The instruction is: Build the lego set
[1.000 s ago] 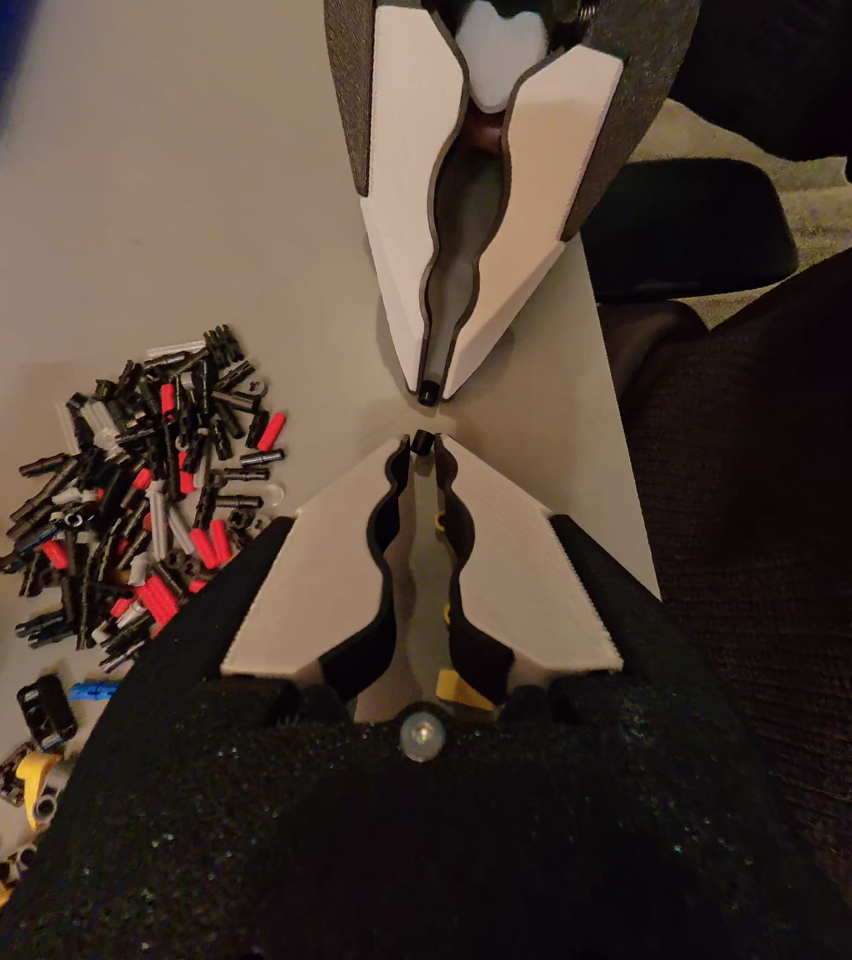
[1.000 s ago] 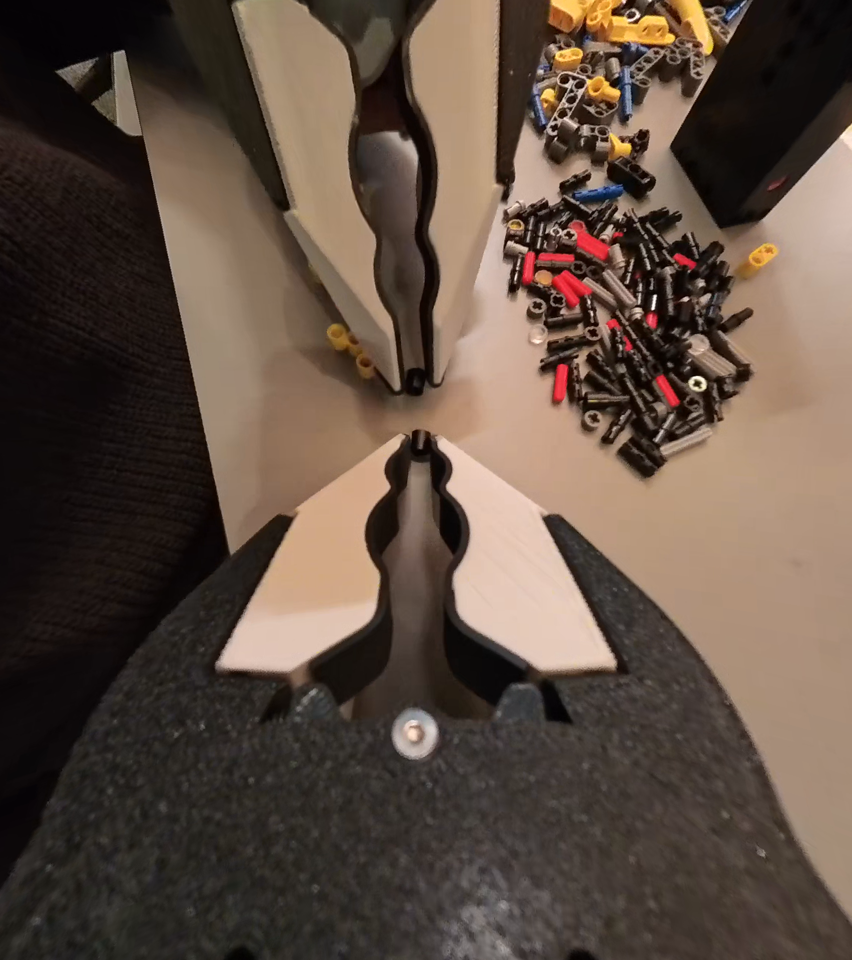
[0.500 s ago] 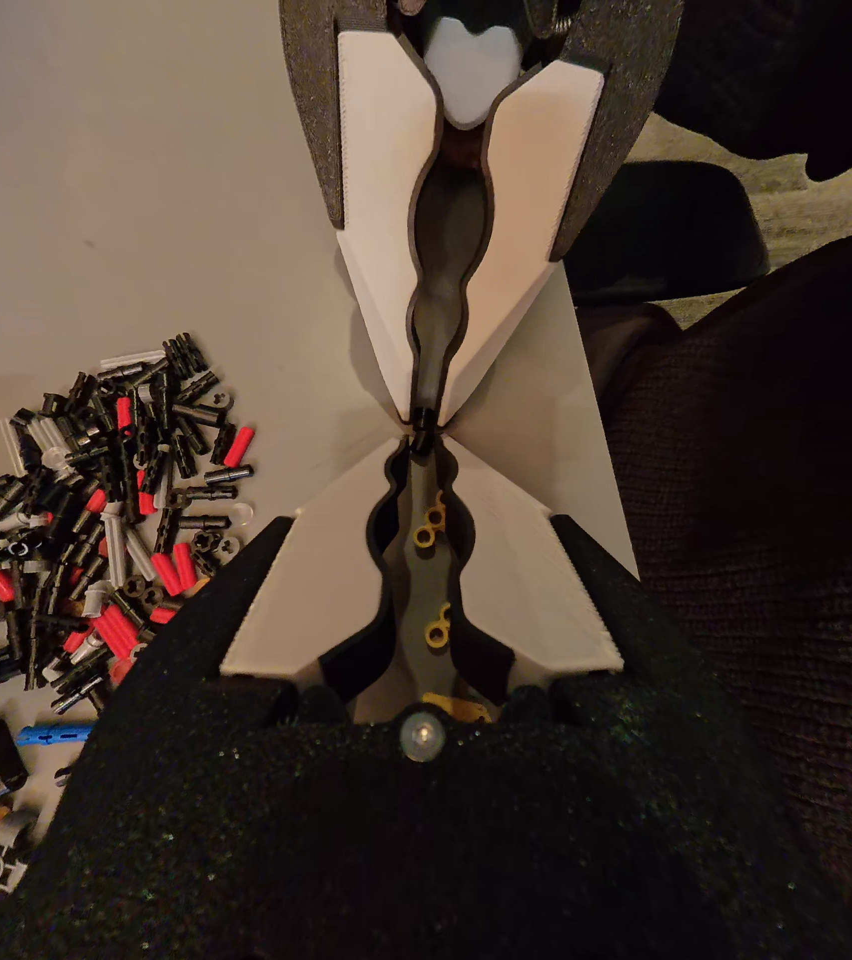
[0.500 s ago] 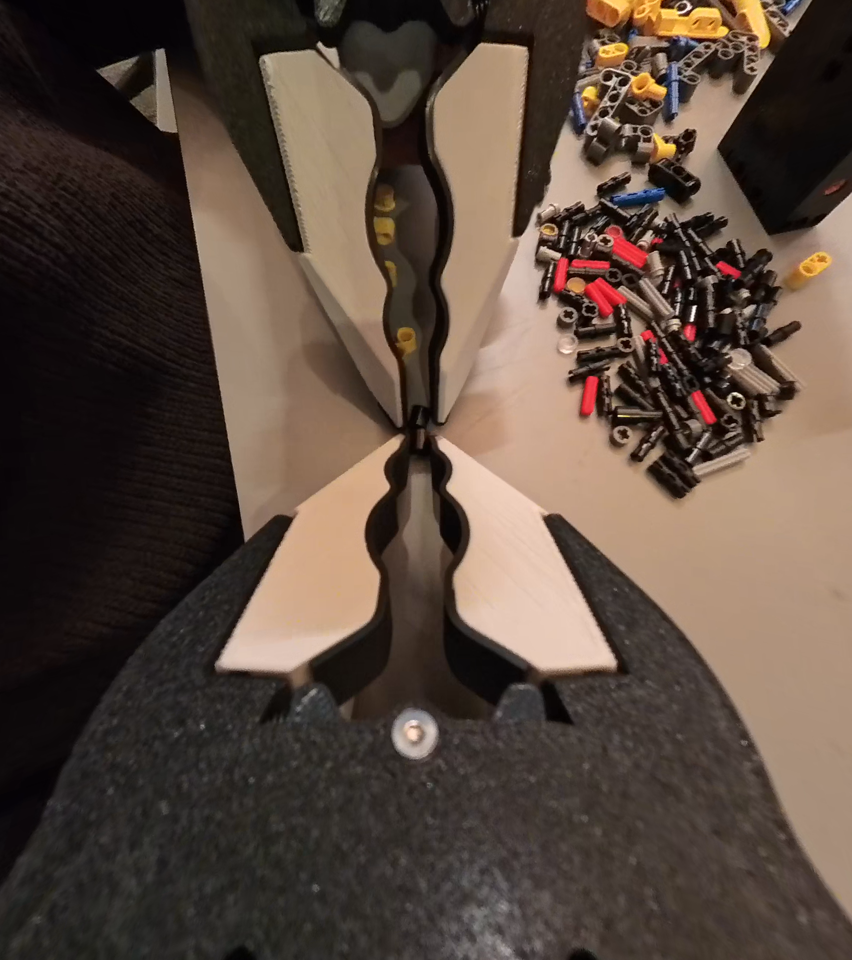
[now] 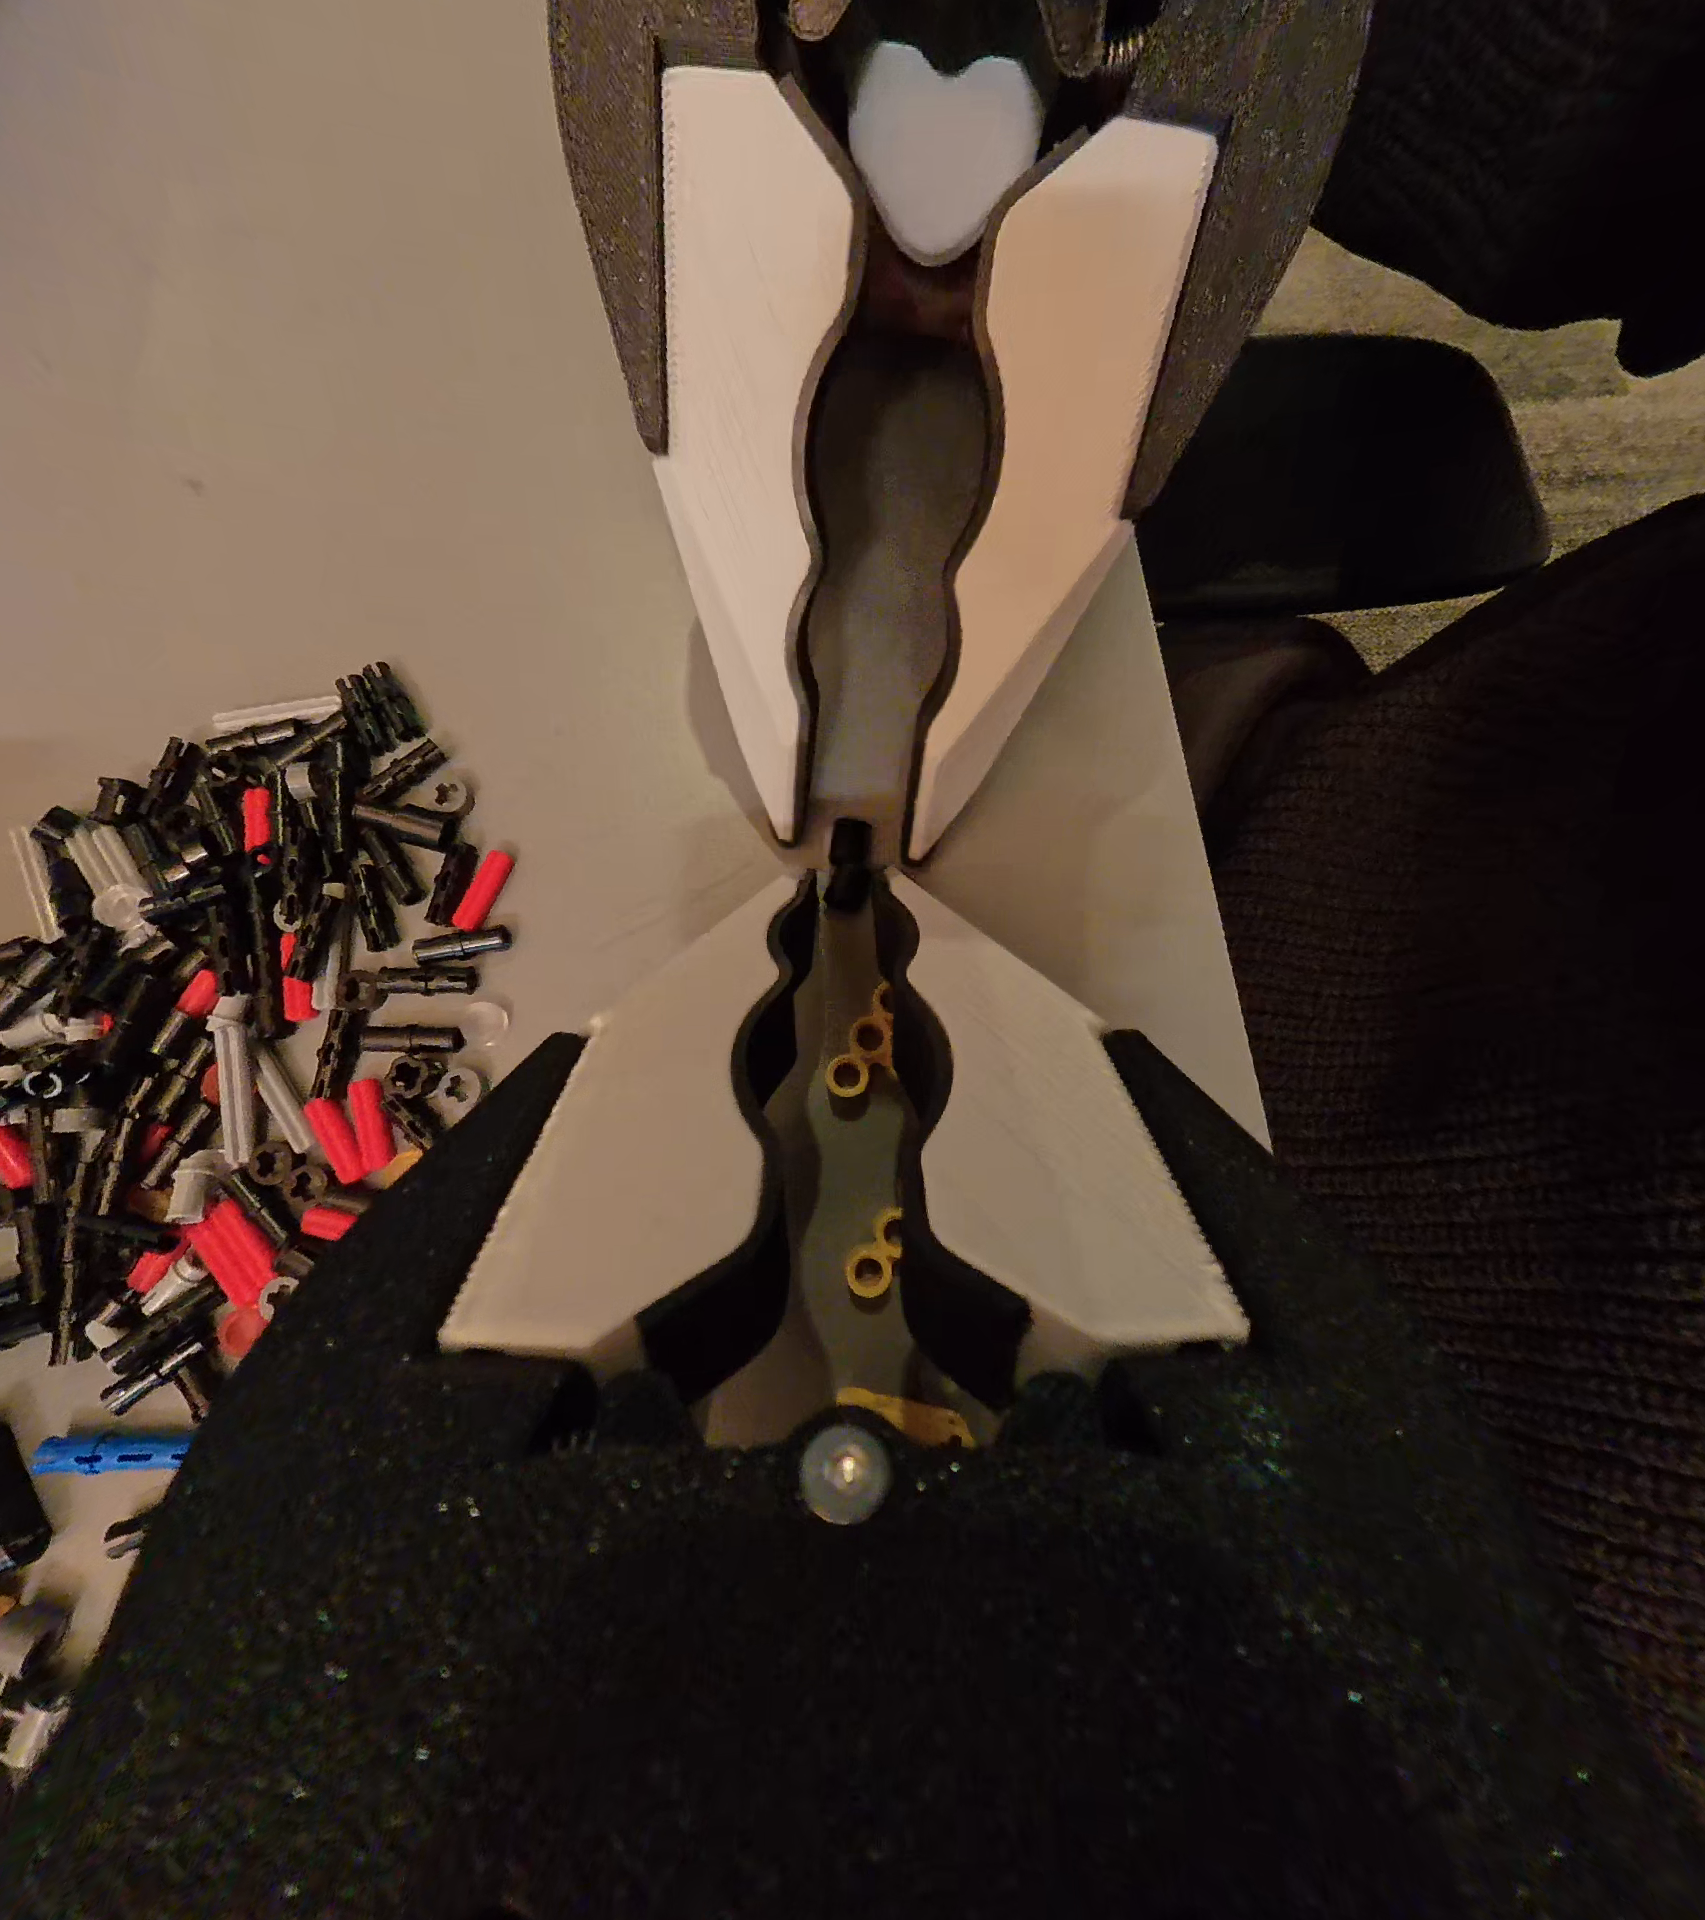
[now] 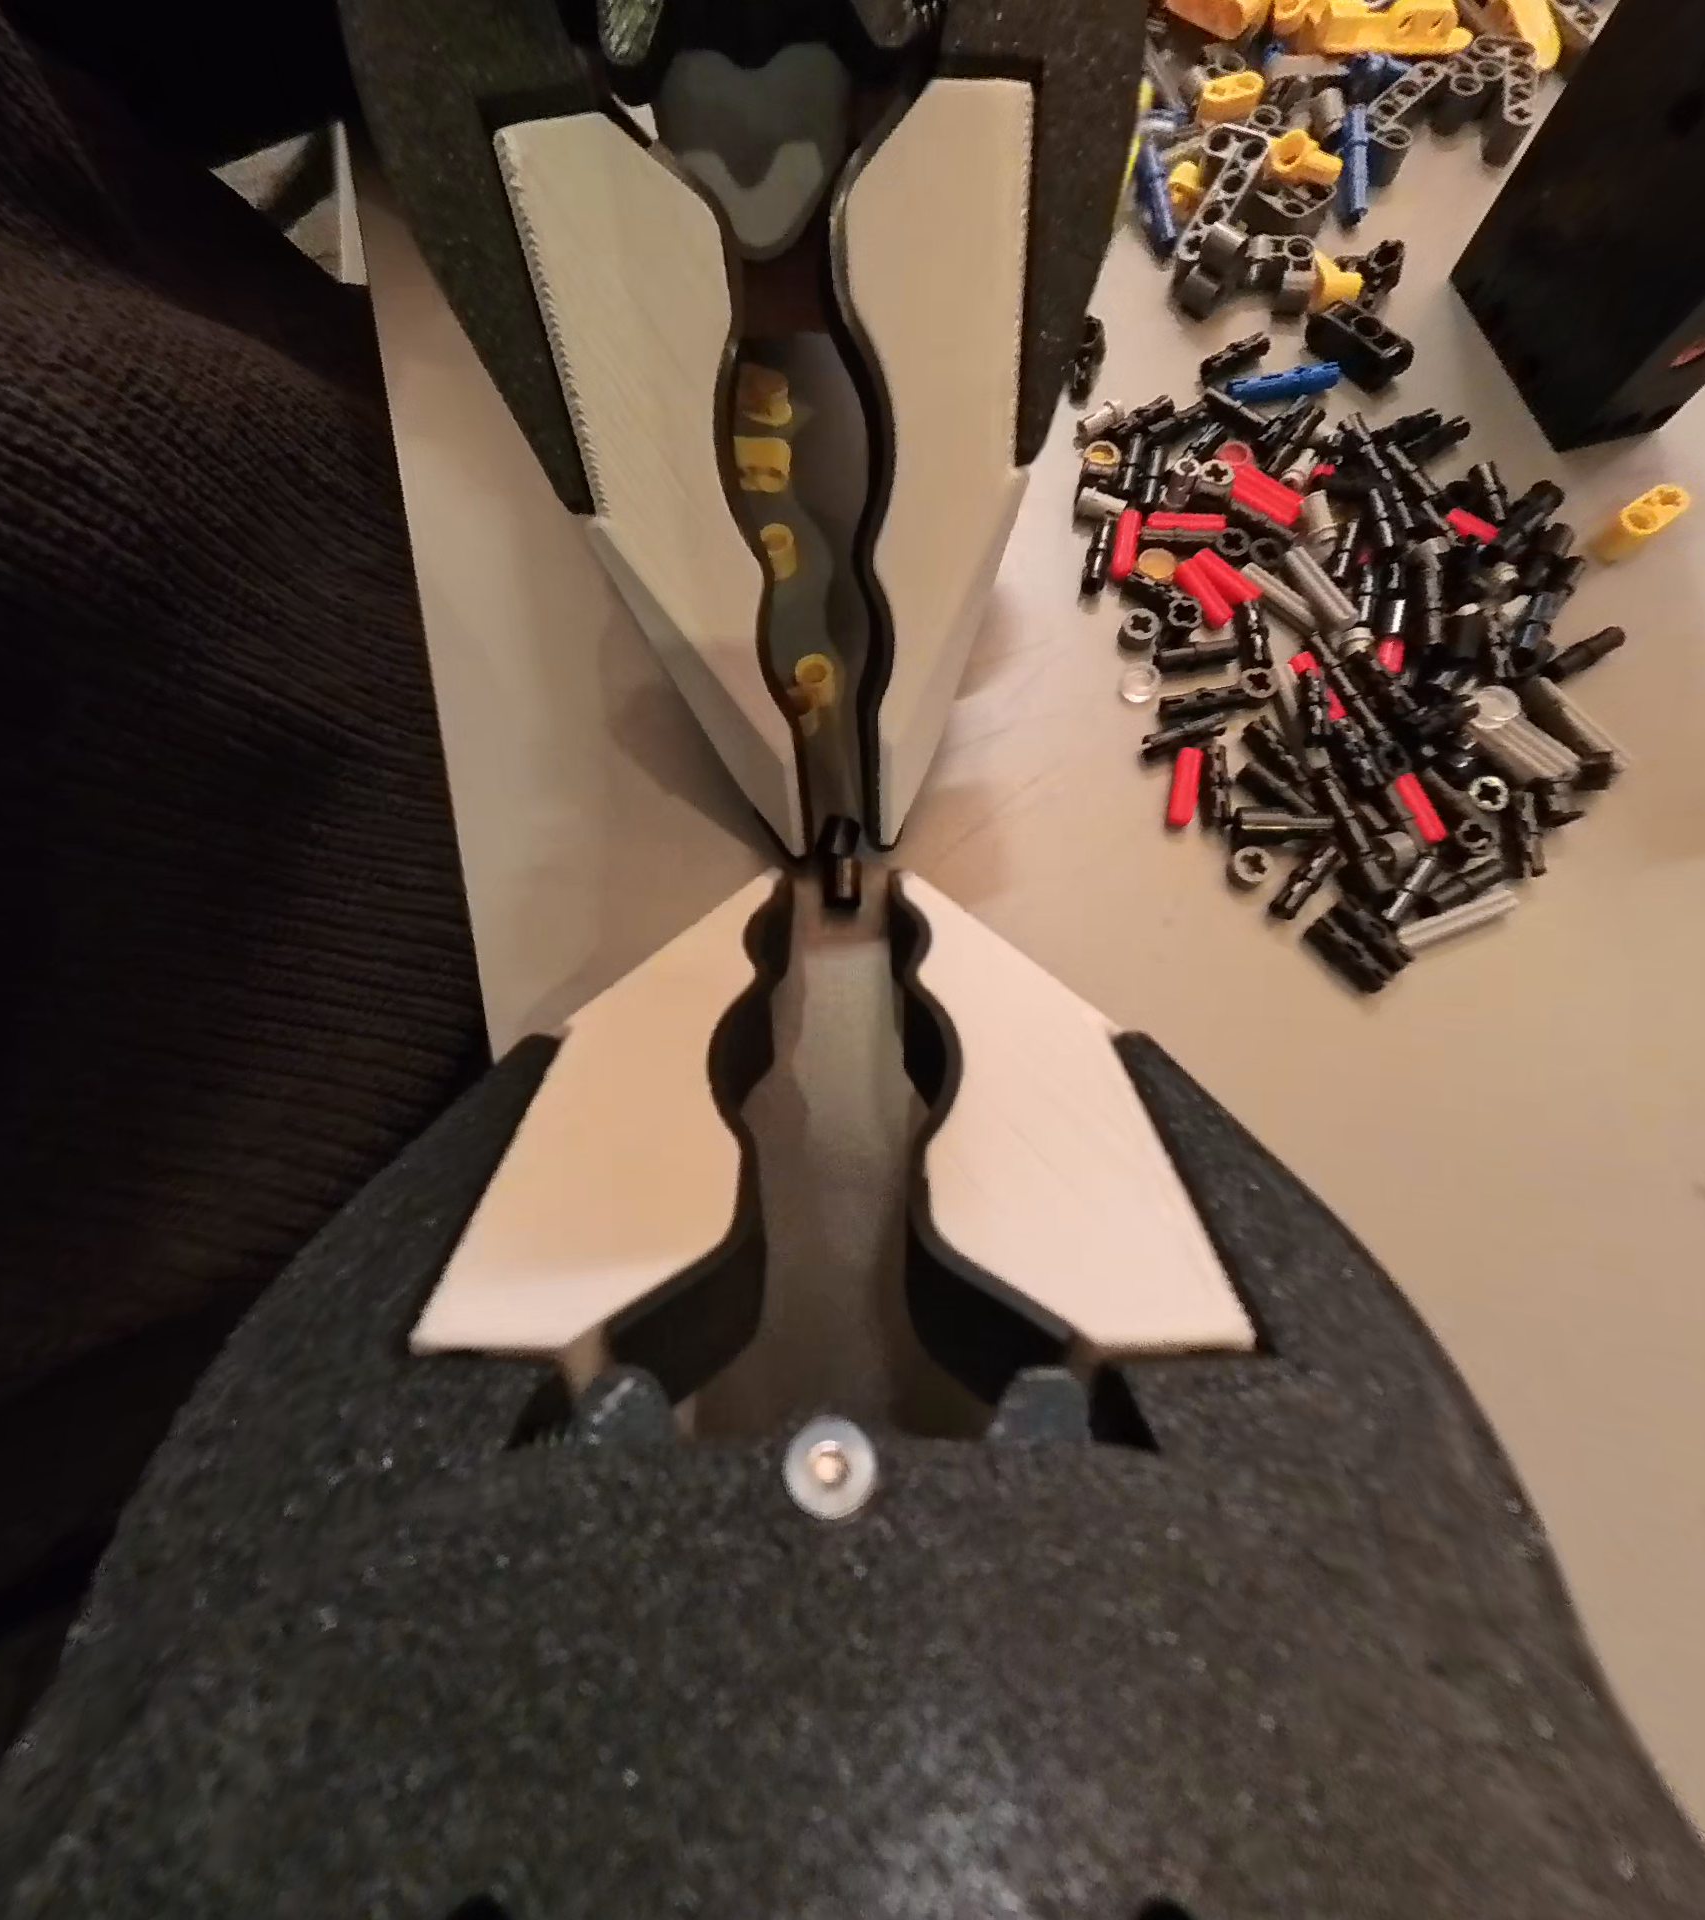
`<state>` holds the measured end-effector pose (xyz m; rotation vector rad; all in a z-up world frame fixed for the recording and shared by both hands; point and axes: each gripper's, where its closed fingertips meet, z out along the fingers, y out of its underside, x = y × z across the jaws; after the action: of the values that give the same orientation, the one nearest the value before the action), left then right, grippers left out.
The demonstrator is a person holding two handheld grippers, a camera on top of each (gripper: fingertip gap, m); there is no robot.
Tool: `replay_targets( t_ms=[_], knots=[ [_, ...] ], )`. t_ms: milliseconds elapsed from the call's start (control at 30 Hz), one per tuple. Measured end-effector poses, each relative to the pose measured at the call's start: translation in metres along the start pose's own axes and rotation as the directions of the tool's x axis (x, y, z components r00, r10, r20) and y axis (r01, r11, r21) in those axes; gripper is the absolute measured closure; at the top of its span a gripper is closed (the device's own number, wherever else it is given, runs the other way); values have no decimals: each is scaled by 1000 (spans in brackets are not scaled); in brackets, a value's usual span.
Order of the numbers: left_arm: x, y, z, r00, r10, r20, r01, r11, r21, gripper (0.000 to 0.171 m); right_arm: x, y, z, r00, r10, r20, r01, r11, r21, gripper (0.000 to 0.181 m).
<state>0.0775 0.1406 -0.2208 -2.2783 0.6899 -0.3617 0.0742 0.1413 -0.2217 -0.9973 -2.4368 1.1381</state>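
My two grippers meet tip to tip over the grey table. My left gripper is shut on a small black pin. In the right wrist view it comes in from the top with the pin sticking out of its tips. My right gripper is slightly open, with its fingertips either side of the pin's free end and a gap on both sides. It shows at the top of the left wrist view. Small yellow connectors lie on the table under the left gripper.
A pile of black, red and grey pins lies beside the grippers. Yellow, grey and blue beams and a black box sit farther off. The table edge and a person's dark knit clothing are close by.
The grippers came together tip to tip, joining their two small black pieces. The right gripper's fingers have now parted and let go. The left gripper still holds the black pin.
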Motion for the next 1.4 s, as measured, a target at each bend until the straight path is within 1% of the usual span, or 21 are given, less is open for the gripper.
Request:
replay_targets(
  t_ms=[33, 367, 533, 700, 867, 1000, 1067, 1133, 1233, 1333, 1400],
  knots=[
    [0, -1, 0, 1000, -1, 0, 1, 1000, 2, 161, 0, 0, 0, 1000, 5, 4, -5, 1000, 1, 162],
    [-2, -5, -8, 1000, -14, 10, 13, 999, 29, 161, 2, -1, -1, 1000, 18, -4, -18, 1000, 6, 158],
    [-5, 0, -12, 999, -39, 18, 38, 999, 37, 161, 2, -1, -1, 1000, 20, -2, -19, 1000, 9, 158],
    [-8, 1, -24, 997, -66, 36, 63, 995, 75, 161, 5, -5, -4, 999, 45, 1, -45, 998, 39, 158],
    [-18, 6, -49, 987, -144, 66, 133, 980, 149, 160, 10, -10, -10, 996, 90, 9, -90, 992, 93, 158],
    [-30, 22, -70, 970, -211, 124, 188, 966, 176, 160, 18, -15, -16, 990, 141, -6, -139, 980, 144, 158],
    [-36, 31, -81, 957, -242, 162, 210, 959, 189, 161, 28, -15, -18, 982, 186, -41, -178, 971, 160, 158],
    [-43, 41, -96, 936, -276, 220, 232, 951, 207, 160, 35, -15, -20, 973, 221, -68, -207, 963, 174, 158],
    [-52, 52, -124, 892, -334, 306, 256, 929, 267, 161, 42, -17, -25, 964, 246, -100, -222, 953, 208, 158],
    [-59, 66, -147, 845, -391, 366, 284, 906, 313, 161, 48, -20, -30, 960, 244, -135, -206, 947, 245, 158],
    [-63, 75, -156, 818, -426, 387, 301, 890, 344, 161, 49, -29, -32, 965, 222, -138, -175, 942, 286, 159]
  ],
)
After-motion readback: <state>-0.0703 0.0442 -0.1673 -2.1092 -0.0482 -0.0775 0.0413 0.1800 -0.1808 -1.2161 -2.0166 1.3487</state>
